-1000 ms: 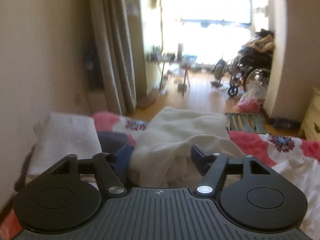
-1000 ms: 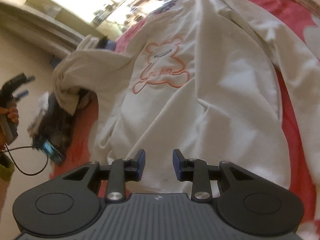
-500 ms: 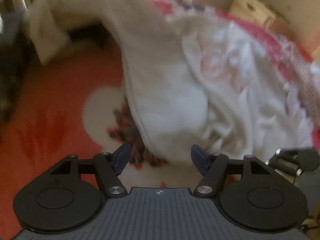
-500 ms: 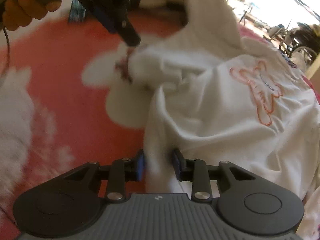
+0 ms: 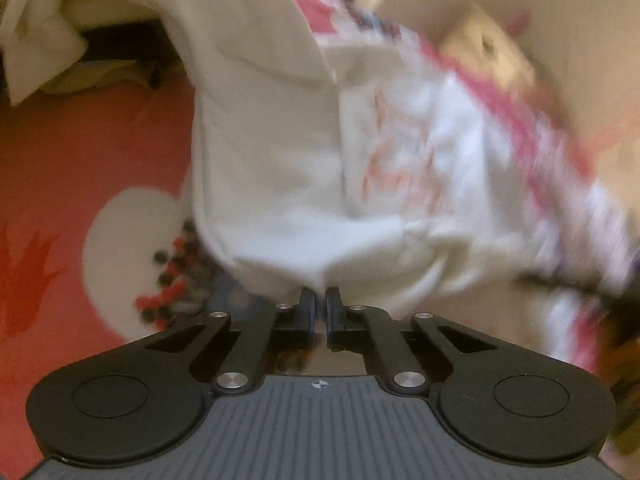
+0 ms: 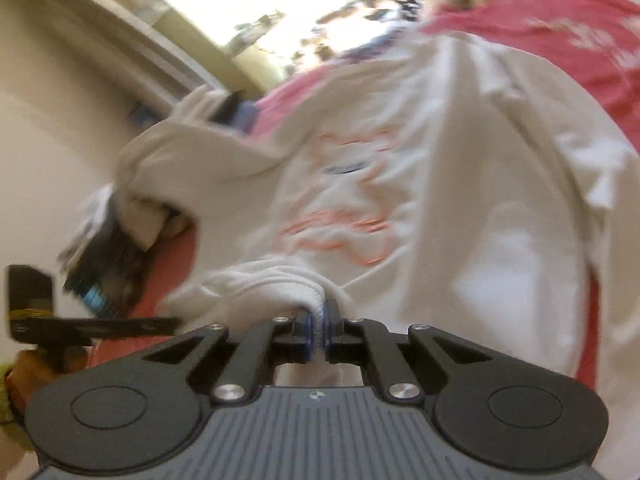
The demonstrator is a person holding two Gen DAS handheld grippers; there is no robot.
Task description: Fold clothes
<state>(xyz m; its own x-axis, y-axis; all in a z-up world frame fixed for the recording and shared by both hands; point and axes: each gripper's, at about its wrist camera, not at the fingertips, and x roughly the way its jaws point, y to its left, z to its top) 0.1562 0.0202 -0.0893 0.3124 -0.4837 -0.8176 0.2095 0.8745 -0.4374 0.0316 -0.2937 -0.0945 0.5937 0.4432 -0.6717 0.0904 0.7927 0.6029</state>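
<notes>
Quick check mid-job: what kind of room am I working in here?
Most likely a home bedroom. The white sweatshirt lies on a red floral bedspread, and a pale wooden dresser, blurred, stands near the wall.

Sweatshirt (image 6: 460, 216): soft matt white cloth, ribbed knit at the hem, orange outline print. Bedspread (image 5: 80, 152): matt red cloth with a white flower pattern. Right gripper (image 6: 317, 312) and left gripper (image 5: 319, 304): matt black plastic, ridged body, shiny metal pivot pins.

Blown-out window glare, heavy motion blur, fisheye-bent edges.
</notes>
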